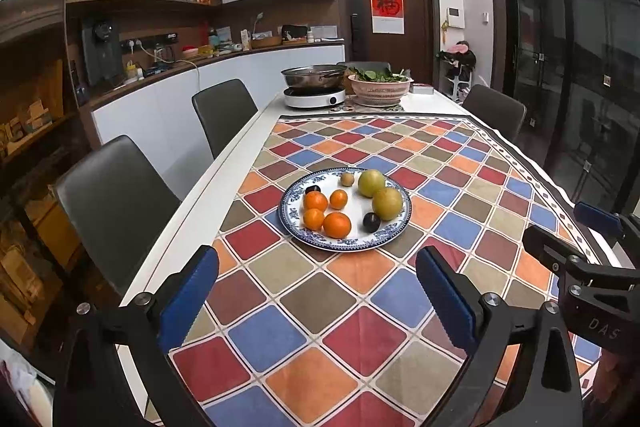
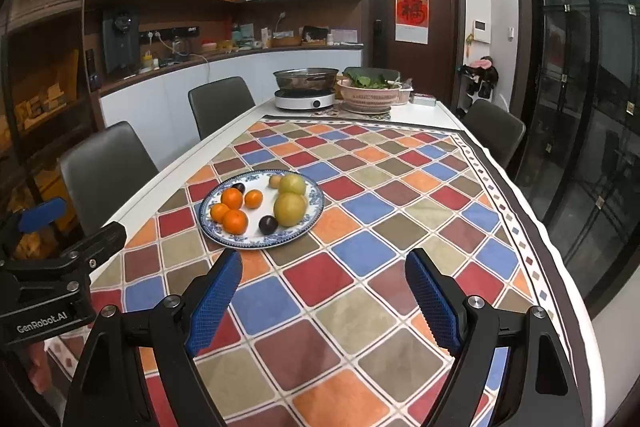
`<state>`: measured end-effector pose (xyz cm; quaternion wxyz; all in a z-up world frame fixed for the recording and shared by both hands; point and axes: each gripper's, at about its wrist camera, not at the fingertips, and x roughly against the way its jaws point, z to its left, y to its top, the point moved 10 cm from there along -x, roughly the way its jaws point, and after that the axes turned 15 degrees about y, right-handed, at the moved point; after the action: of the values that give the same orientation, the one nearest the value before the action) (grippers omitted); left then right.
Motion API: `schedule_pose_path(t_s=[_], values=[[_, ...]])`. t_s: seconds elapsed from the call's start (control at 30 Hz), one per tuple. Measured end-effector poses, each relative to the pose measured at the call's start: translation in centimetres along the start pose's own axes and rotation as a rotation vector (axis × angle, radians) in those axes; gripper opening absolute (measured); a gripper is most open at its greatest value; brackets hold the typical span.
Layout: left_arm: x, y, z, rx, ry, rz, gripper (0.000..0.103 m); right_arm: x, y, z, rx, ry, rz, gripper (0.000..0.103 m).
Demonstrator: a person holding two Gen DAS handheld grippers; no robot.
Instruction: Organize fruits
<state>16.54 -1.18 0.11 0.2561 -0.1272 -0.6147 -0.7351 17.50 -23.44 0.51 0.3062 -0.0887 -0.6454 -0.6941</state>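
A blue-and-white plate [image 1: 384, 241] [image 2: 316, 205] sits on the checkered tablecloth. It holds several oranges [image 1: 337, 224] [image 2: 235, 221], two green-yellow pears [image 1: 387, 203] [image 2: 290, 209], two dark plums [image 1: 371, 222] [image 2: 268, 224] and a small brown fruit [image 1: 347, 179] [image 2: 275, 181]. My left gripper [image 1: 318, 269] is open and empty, short of the plate's near rim. My right gripper [image 2: 324, 267] is open and empty, near the plate's front right. Each gripper shows at the edge of the other's view: the right one [image 1: 576, 231], the left one [image 2: 76, 227].
An induction cooker with a steel pan [image 1: 314, 83] [image 2: 305, 87] and a pink basket of greens [image 1: 380, 85] [image 2: 370, 89] stand at the table's far end. Grey chairs [image 1: 116, 203] [image 2: 108, 171] line the left side, one [image 2: 494, 131] the right.
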Motion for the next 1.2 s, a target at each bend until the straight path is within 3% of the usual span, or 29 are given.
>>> schedule_pose_path(t_s=[1.2], values=[[1.7, -1.2, 0.7, 0.017, -0.008, -0.003, 0.102, 1.8, -1.0, 1.3, 0.013, 0.004, -0.020, 0.084]])
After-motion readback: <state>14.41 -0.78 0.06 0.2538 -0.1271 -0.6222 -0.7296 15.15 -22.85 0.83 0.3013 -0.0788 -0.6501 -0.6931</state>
